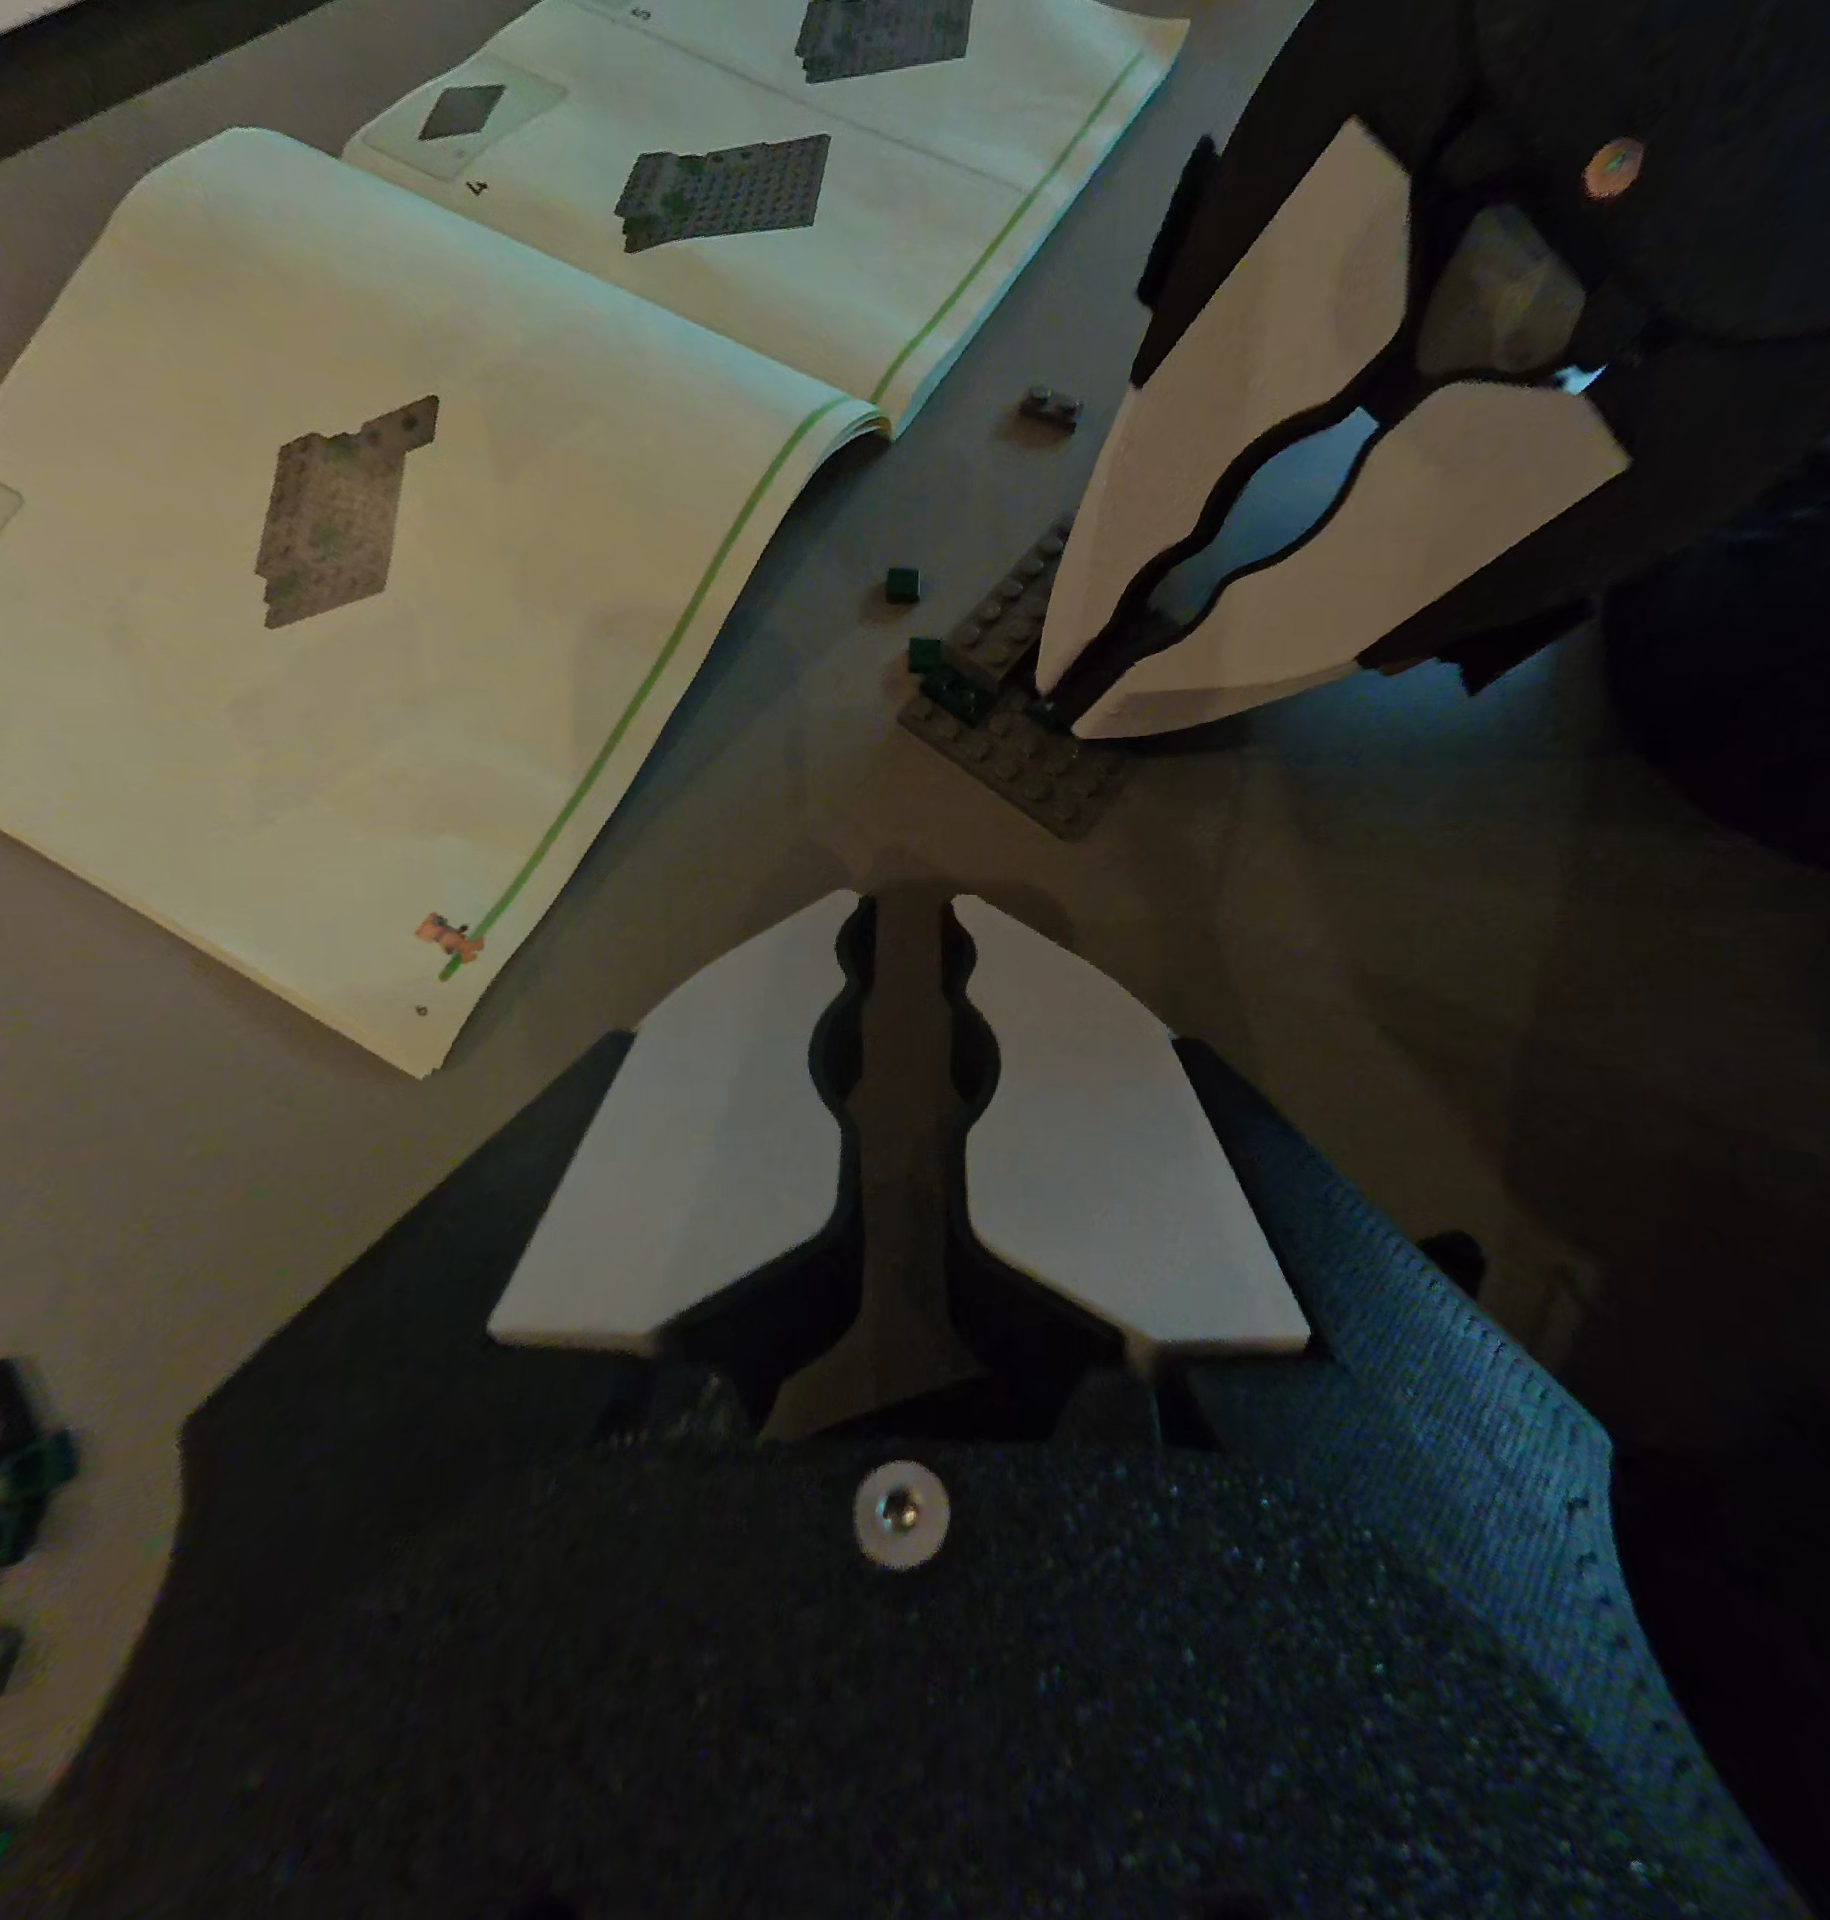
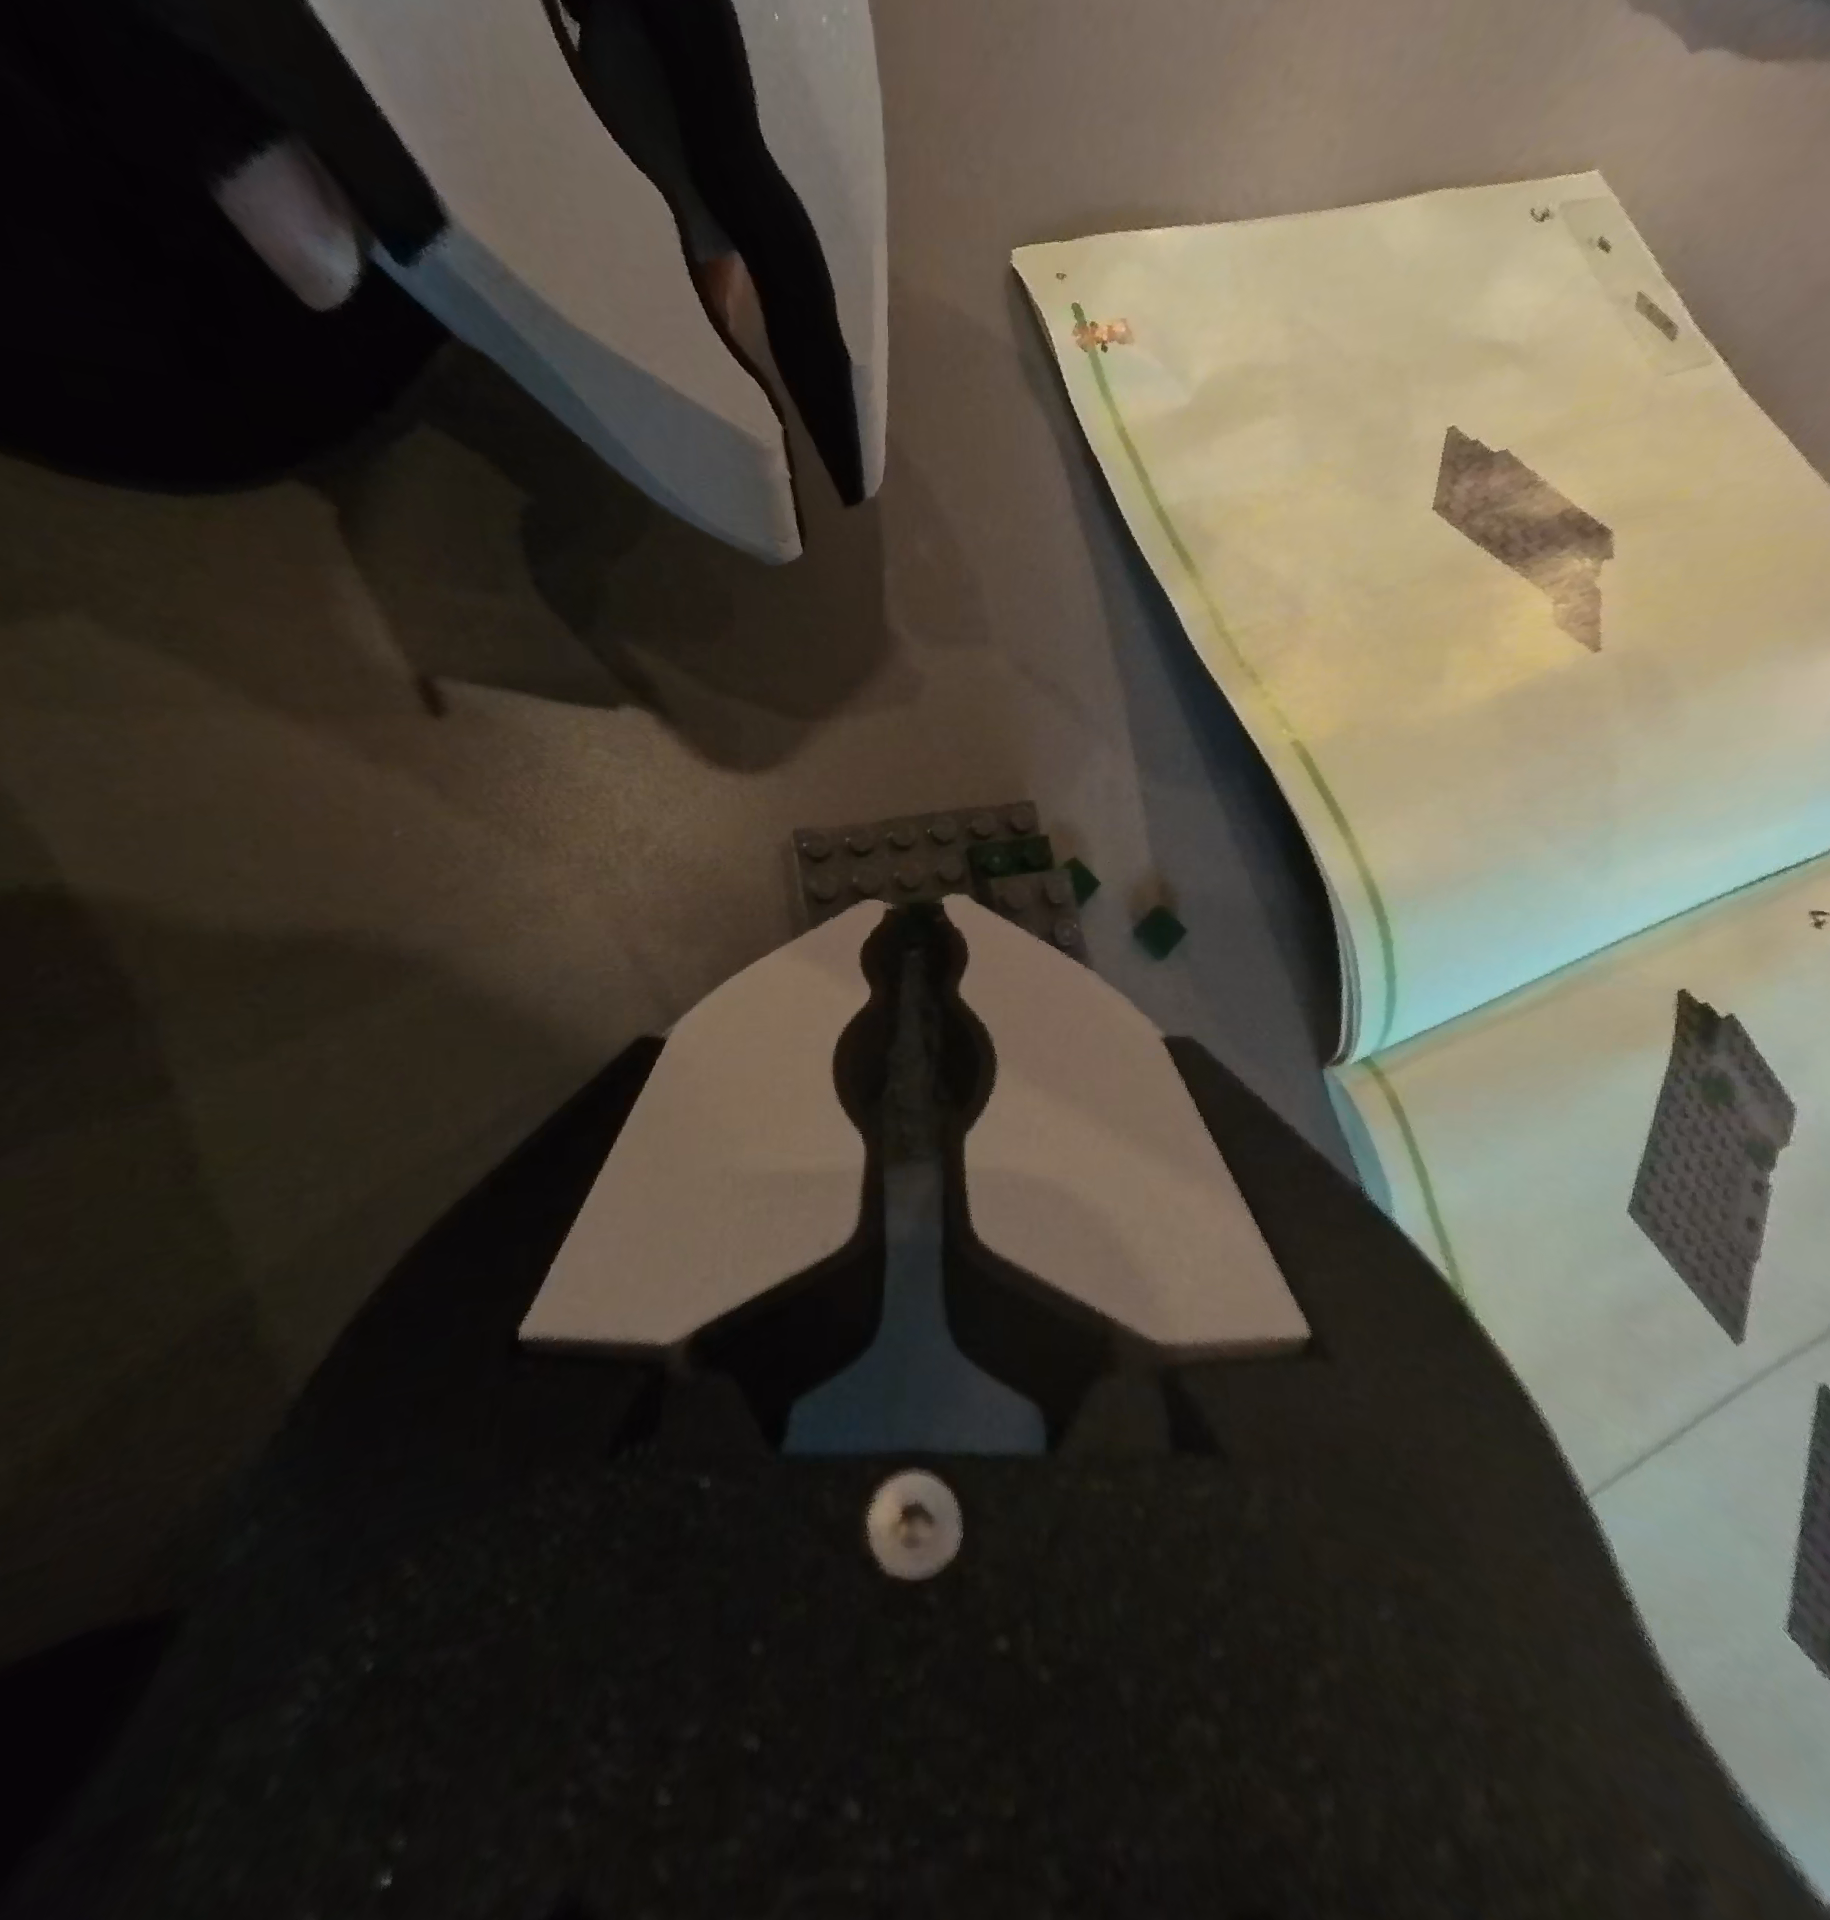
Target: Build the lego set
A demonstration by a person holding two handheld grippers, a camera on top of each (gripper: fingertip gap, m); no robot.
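Down on the table, the grey plate lies flat just beside the open instruction booklet, handy for checking steps. Right gripper has its tips on the plate, jaws nearly closed; something small and dark green sits at the tips, likely being pressed onto the studs, though the hold is unclear. Left gripper hovers short of the plate, narrowly parted, empty. Loose green pieces lie between plate and booklet; a small grey piece farther off.

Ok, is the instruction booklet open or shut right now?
Open. The pale paper instruction booklet lies spread flat on the grey table, two pages of build diagrams facing up, beside the grey studded plate.
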